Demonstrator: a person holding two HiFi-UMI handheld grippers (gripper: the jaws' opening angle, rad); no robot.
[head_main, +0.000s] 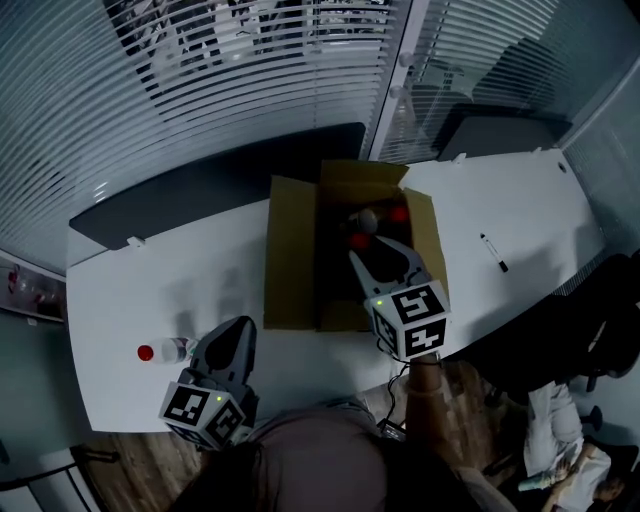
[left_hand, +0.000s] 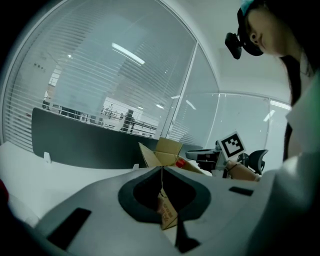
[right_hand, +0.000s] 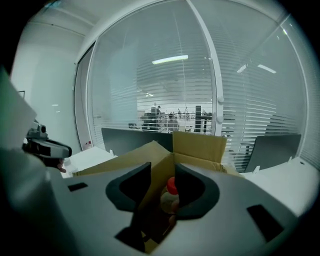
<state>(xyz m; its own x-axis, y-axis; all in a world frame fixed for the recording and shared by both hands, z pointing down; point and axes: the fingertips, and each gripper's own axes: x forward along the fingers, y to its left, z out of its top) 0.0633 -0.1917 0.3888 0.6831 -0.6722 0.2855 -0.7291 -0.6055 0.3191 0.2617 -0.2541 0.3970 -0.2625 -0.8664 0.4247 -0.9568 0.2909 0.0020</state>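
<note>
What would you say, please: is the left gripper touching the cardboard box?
Apart. The head view shows a stretch of bare white table between the left gripper and the cardboard box.

Brown cardboard box (head_main: 290, 260), red-capped clear bottle (head_main: 170, 350), white table (head_main: 520, 200), grey right gripper (head_main: 378, 250) with black-and-white marker cube (head_main: 415, 318).

I count: left gripper (head_main: 232, 340) and right gripper (head_main: 380, 255), two; box (head_main: 290, 250), one; red caps (head_main: 400, 213) (head_main: 358, 241) in it, two; bottle (head_main: 172, 350) on the table (head_main: 150, 270), one; pen (head_main: 493, 252), one.
</note>
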